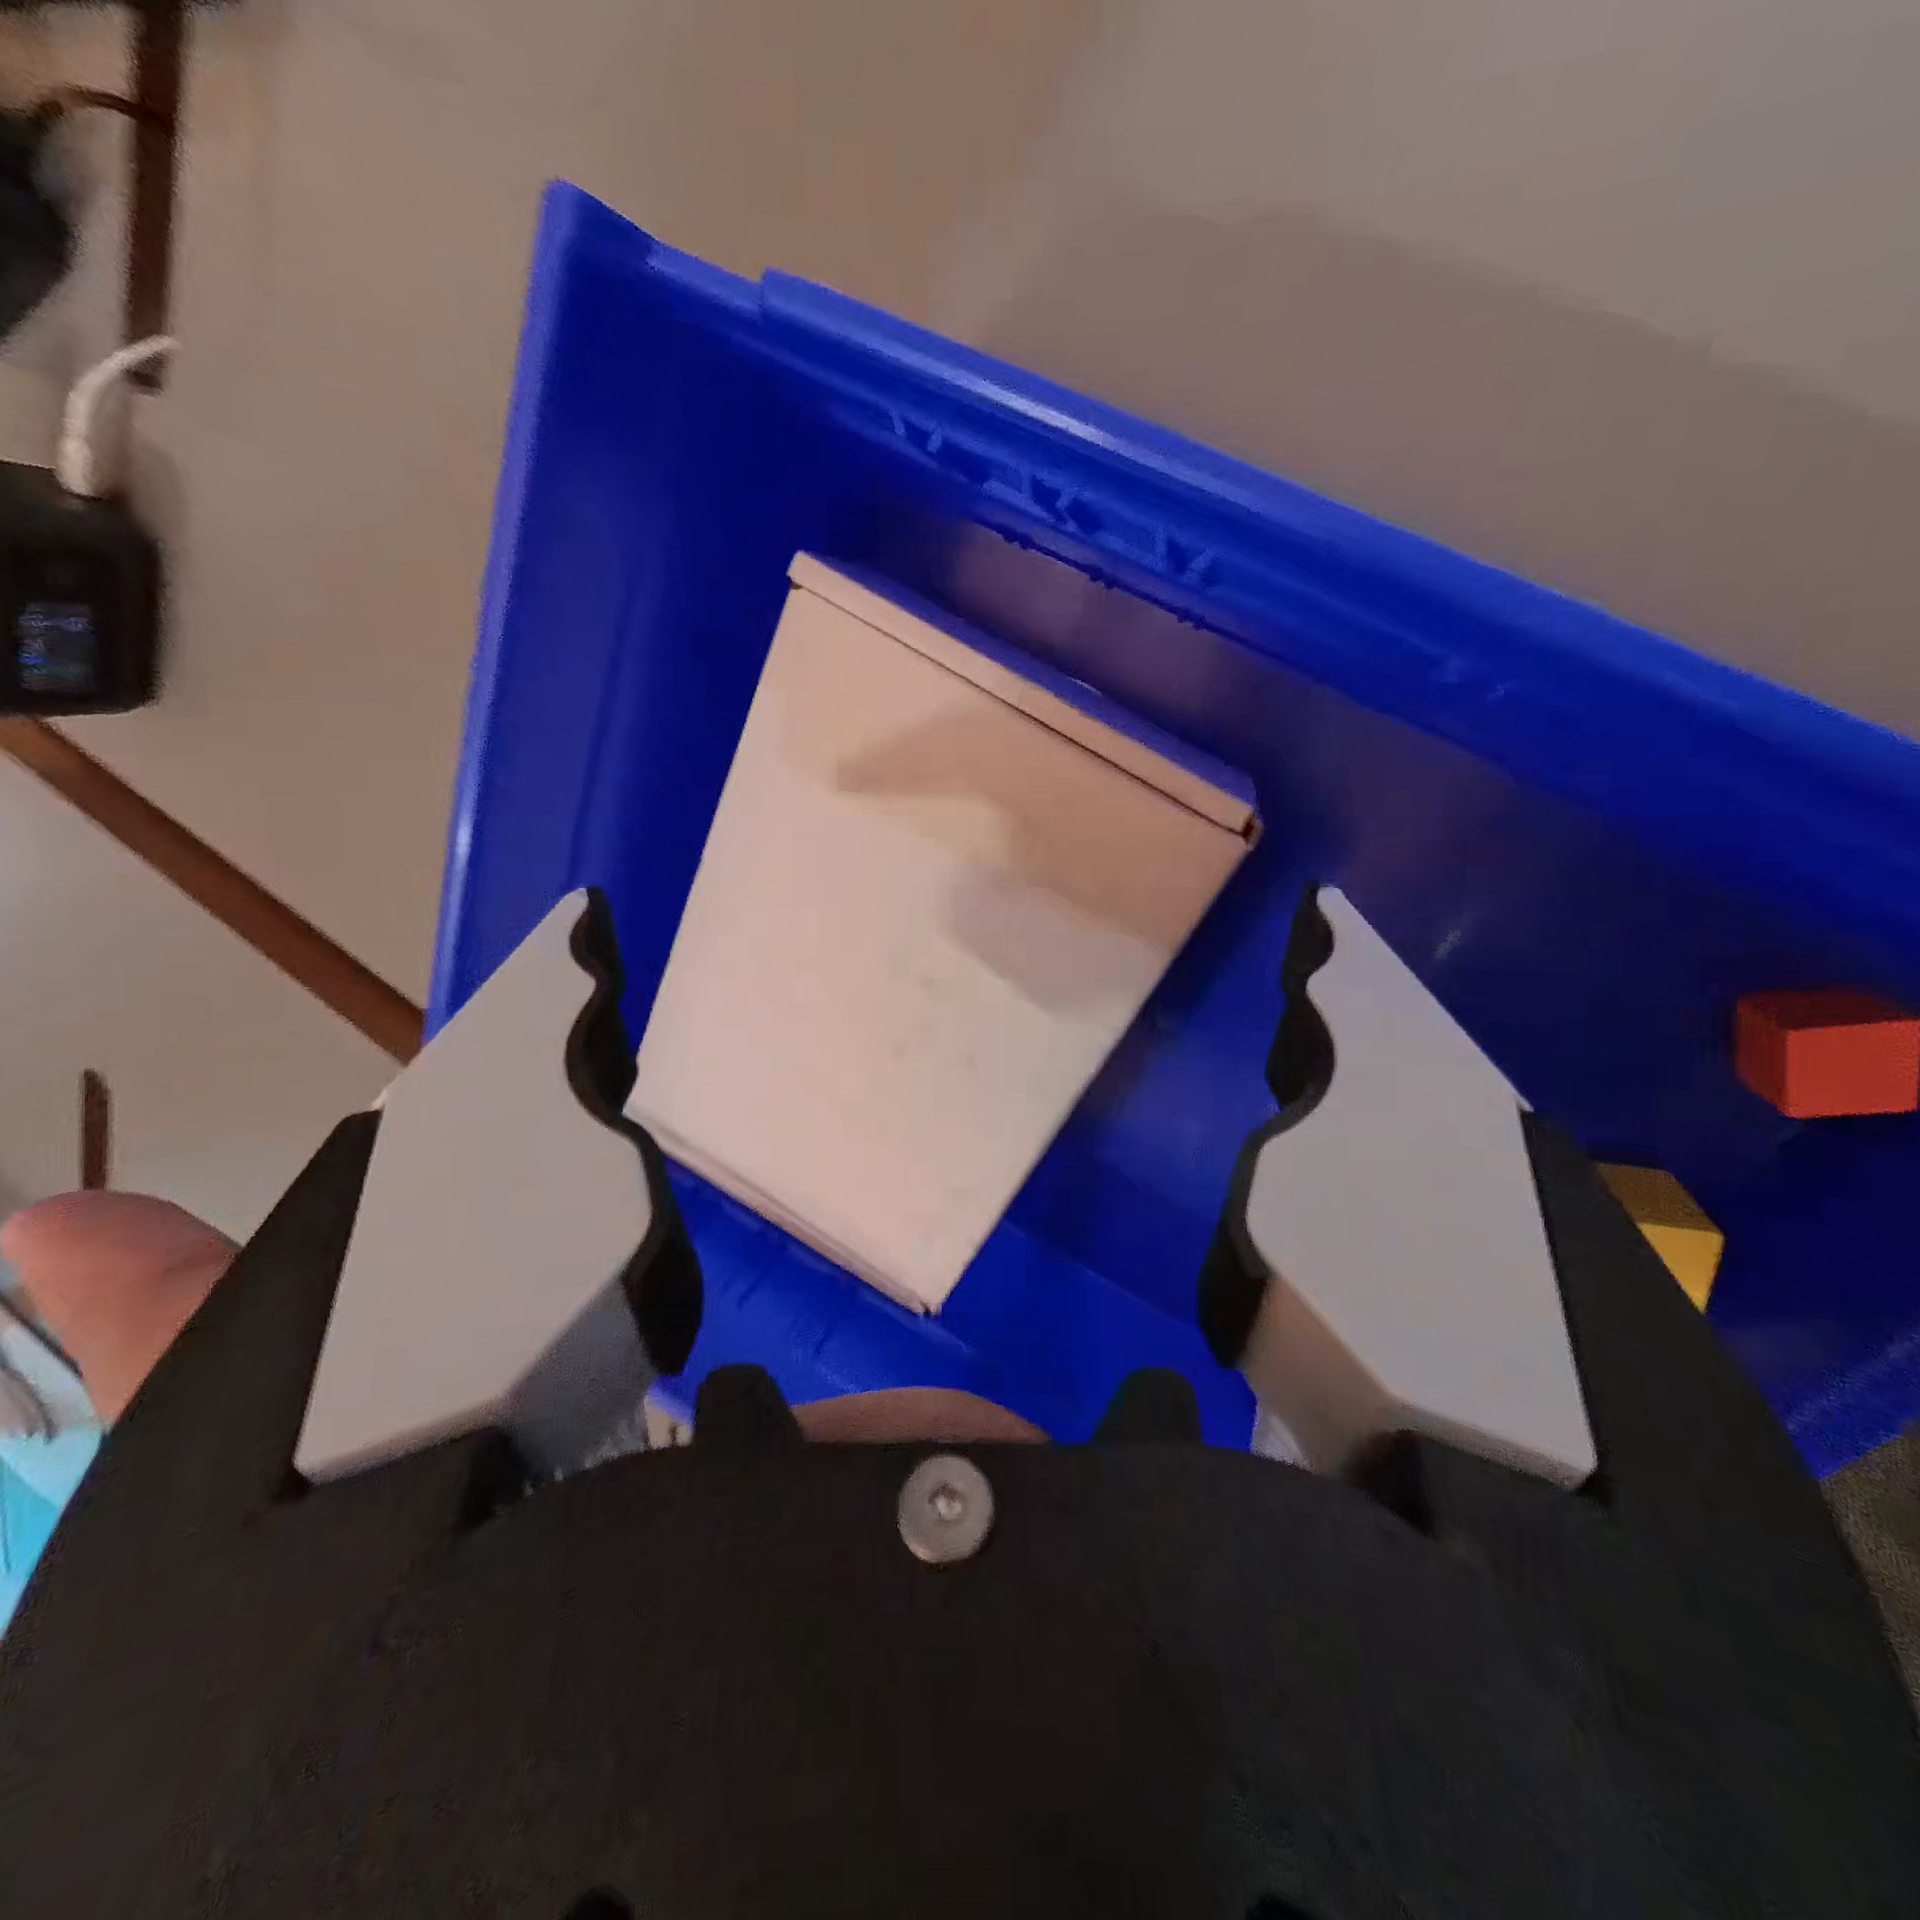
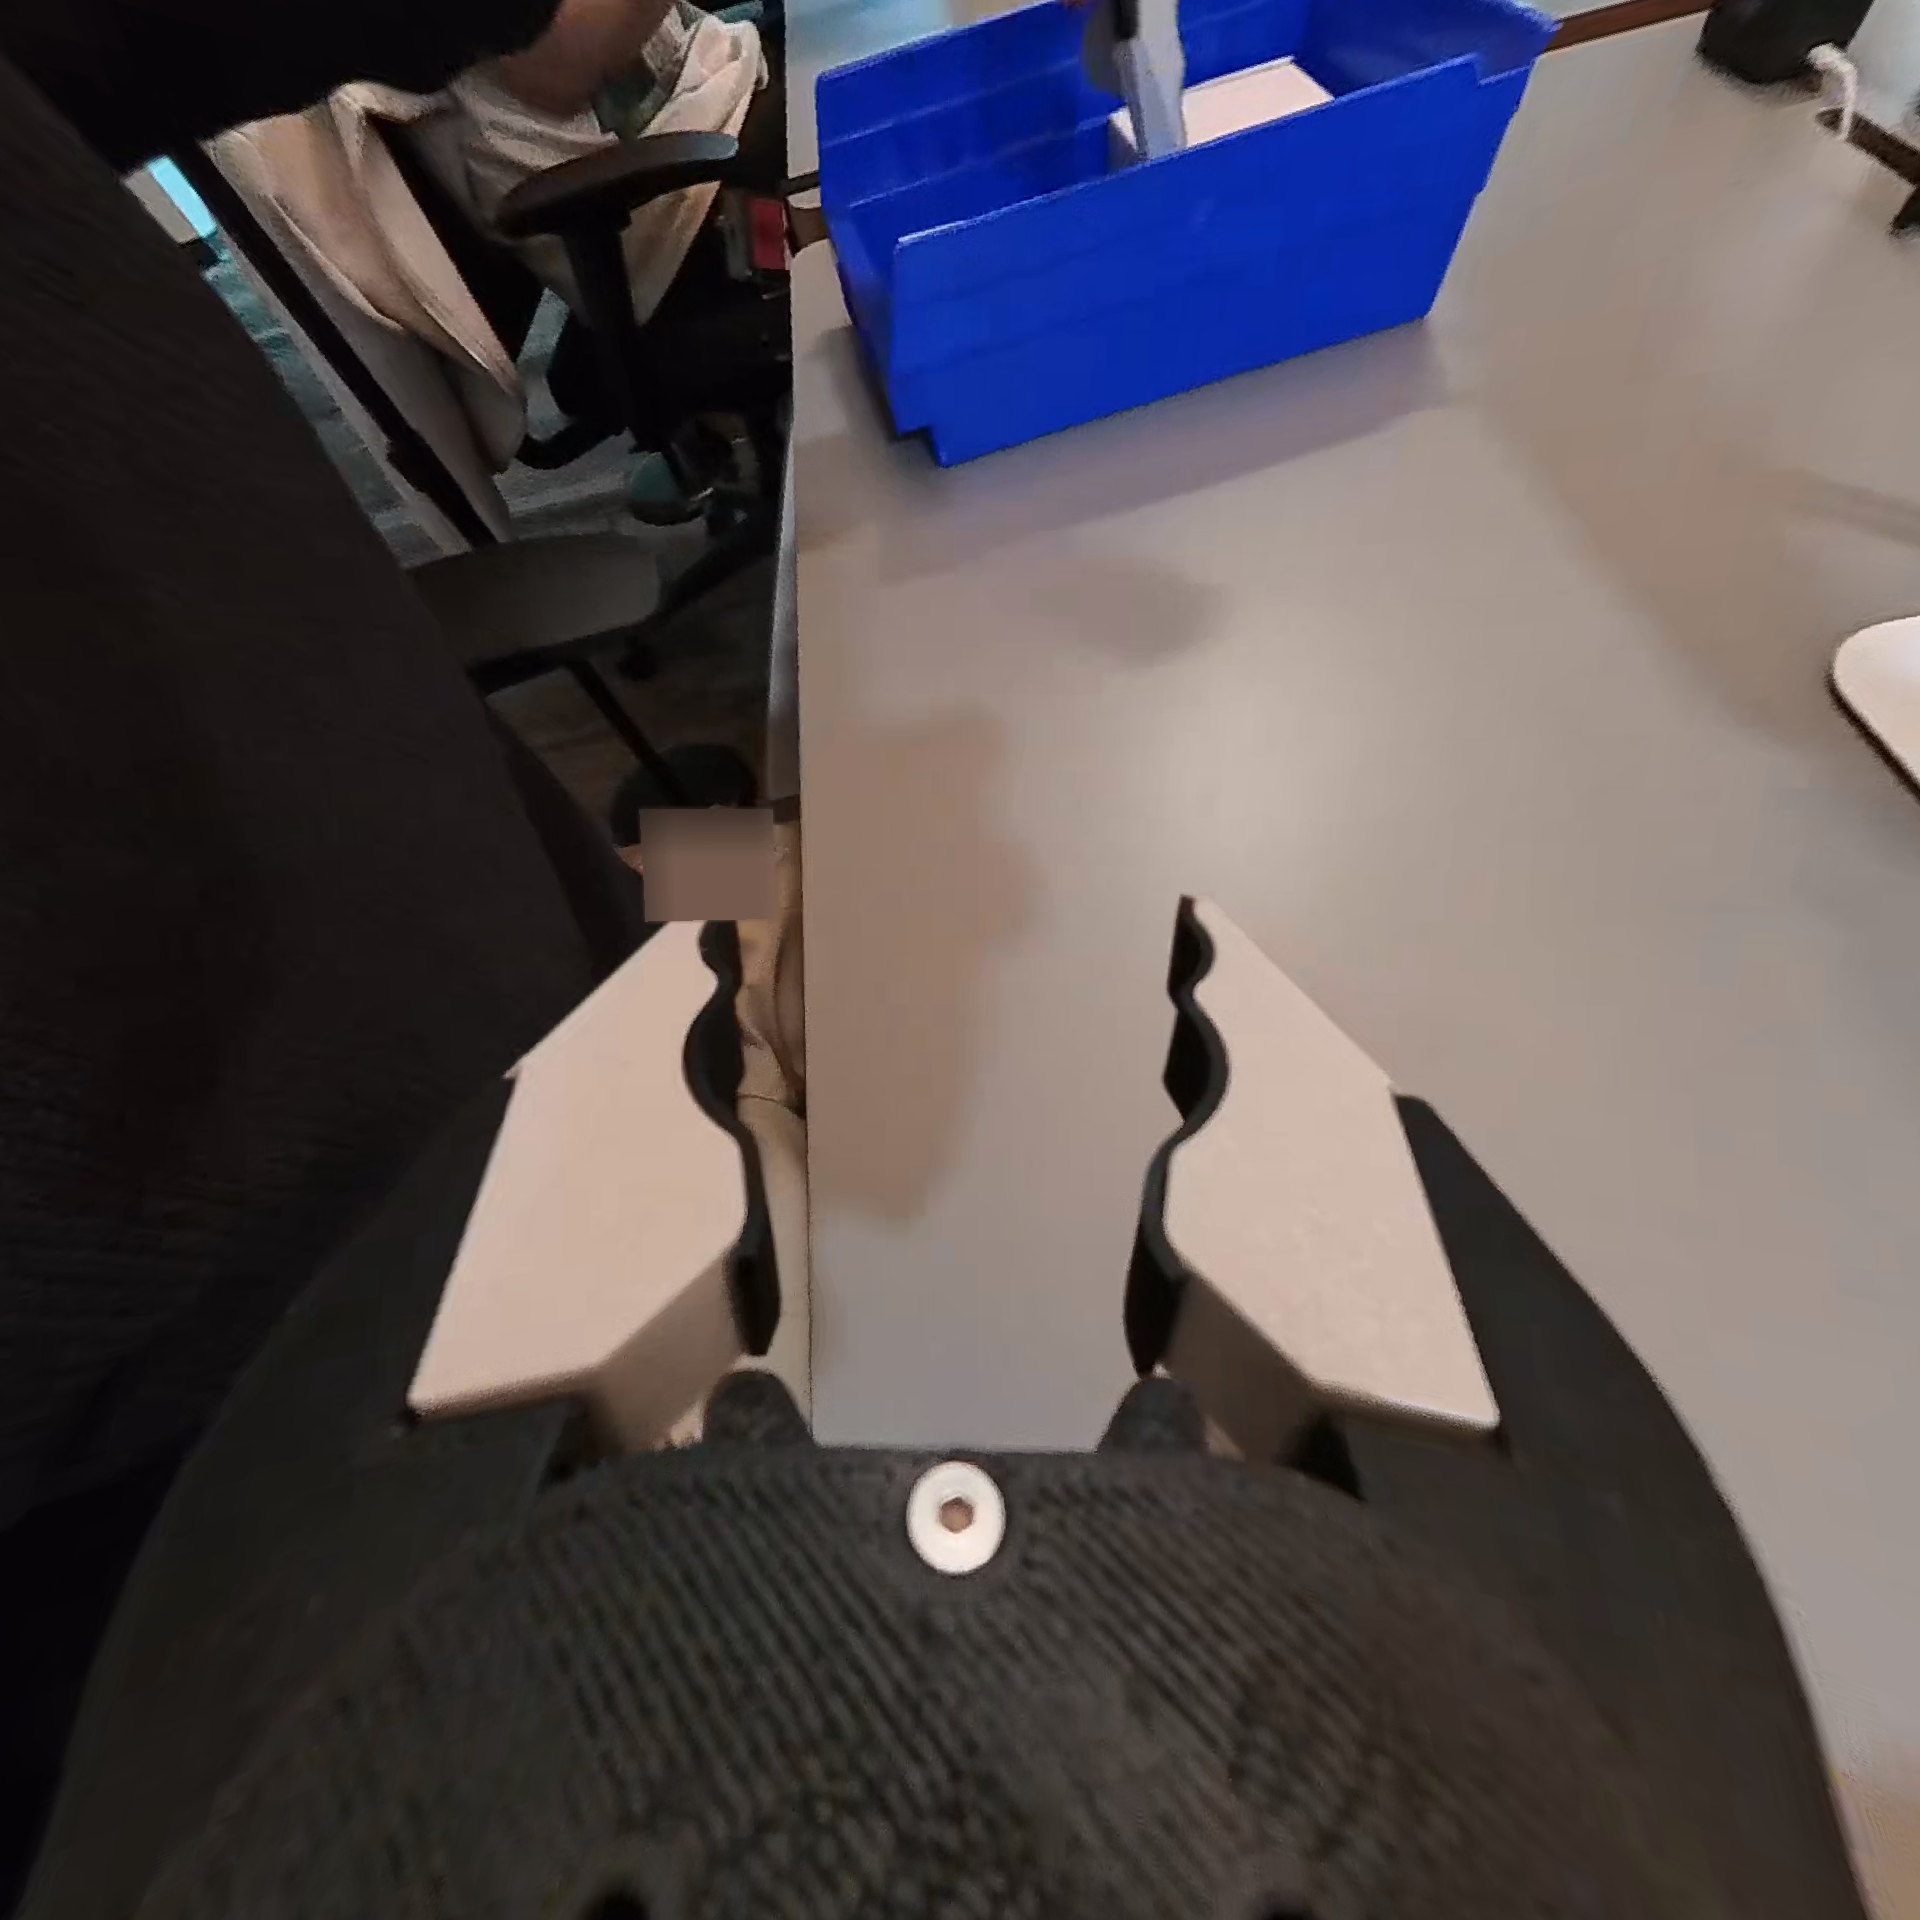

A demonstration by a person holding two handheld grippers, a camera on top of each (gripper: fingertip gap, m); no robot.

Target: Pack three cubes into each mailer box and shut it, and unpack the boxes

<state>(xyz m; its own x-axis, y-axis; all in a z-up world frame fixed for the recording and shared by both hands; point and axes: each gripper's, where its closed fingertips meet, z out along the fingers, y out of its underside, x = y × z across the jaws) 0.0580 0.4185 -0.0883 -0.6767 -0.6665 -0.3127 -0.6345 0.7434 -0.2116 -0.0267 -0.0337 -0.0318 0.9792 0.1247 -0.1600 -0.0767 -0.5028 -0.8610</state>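
1. Left gripper (image 1: 945, 935): spread wide, released, grasping nothing; hovering over the blue bin (image 1: 644, 582), fingers either side of the mailer box without touching it.
2. Left finger (image 1: 488, 1174) at 8 o'clock of the box, right finger (image 1: 1403, 1174) at 4 o'clock of it, blue bin floor visible in both gaps.
3. White mailer box (image 1: 925, 935): closed, lying flat on the bin floor, turned askew, its far end near the bin's long wall at 1 o'clock.
4. Red cube (image 1: 1829, 1049) at 3 o'clock of the box, inside the same bin, well apart from the box.
5. Yellow cube (image 1: 1662, 1226) at 4 o'clock, partly hidden behind the right finger, just below the red one.
6. Black device (image 1: 73, 603) with a white cord at 9 o'clock, on the grey table (image 1: 1351, 208), outside the bin.
7. Right gripper (image 2: 945, 935): released, spread apart, holding nothing; poised above the table (image 2: 1351, 727) near its left edge.
8. Blue bin (image 2: 1143, 270) at 12 o'clock in the right wrist view, well apart from that gripper; white box (image 2: 1247, 99) inside it, the other gripper's finger (image 2: 1148, 73) reaching down beside it.
9. Office chair (image 2: 613, 260) at 10 o'clock, beyond the table edge.
10. White rounded object (image 2: 1881, 696) at 3 o'clock, cut by the frame edge; kind not discernible.
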